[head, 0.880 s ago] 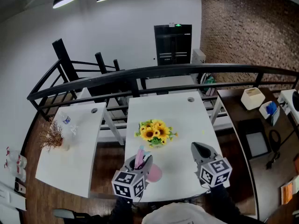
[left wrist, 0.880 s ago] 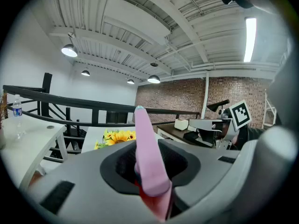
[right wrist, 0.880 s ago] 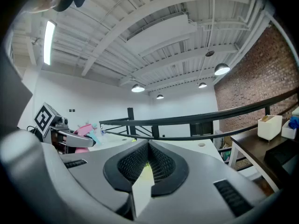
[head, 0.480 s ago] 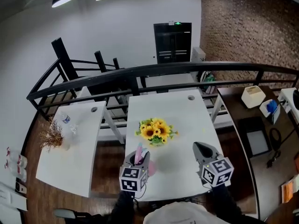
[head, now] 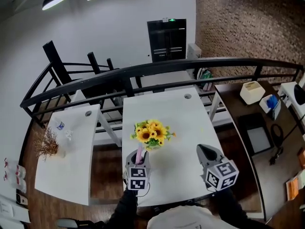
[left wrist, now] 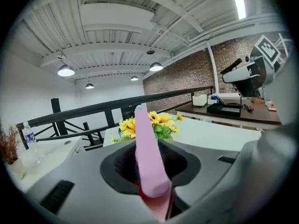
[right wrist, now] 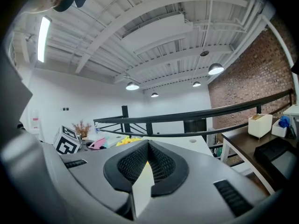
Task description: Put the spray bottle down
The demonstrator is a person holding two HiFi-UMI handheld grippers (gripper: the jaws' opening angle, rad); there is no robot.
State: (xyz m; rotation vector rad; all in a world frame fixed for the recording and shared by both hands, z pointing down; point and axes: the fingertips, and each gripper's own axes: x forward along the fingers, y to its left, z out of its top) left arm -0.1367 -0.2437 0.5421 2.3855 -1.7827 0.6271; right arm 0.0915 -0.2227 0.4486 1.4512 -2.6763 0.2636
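Overhead, your left gripper (head: 137,160) holds the pink spray bottle (head: 139,151) over the white table (head: 186,123), near the sunflowers (head: 151,133). Its own view shows the jaws clamped on the bottle with the flowers dead ahead; lowering it forward could knock them. Your right gripper (right wrist: 147,146), in its view, is pressed together and empty.

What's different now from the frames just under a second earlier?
The left gripper, shut on the pink spray bottle throughout, swung from slanted to pointing straight at the sunflowers. The bottle's body, which stuck out to its right, is now hidden. Nothing was let go. The right gripper and the things on the white table stayed put.
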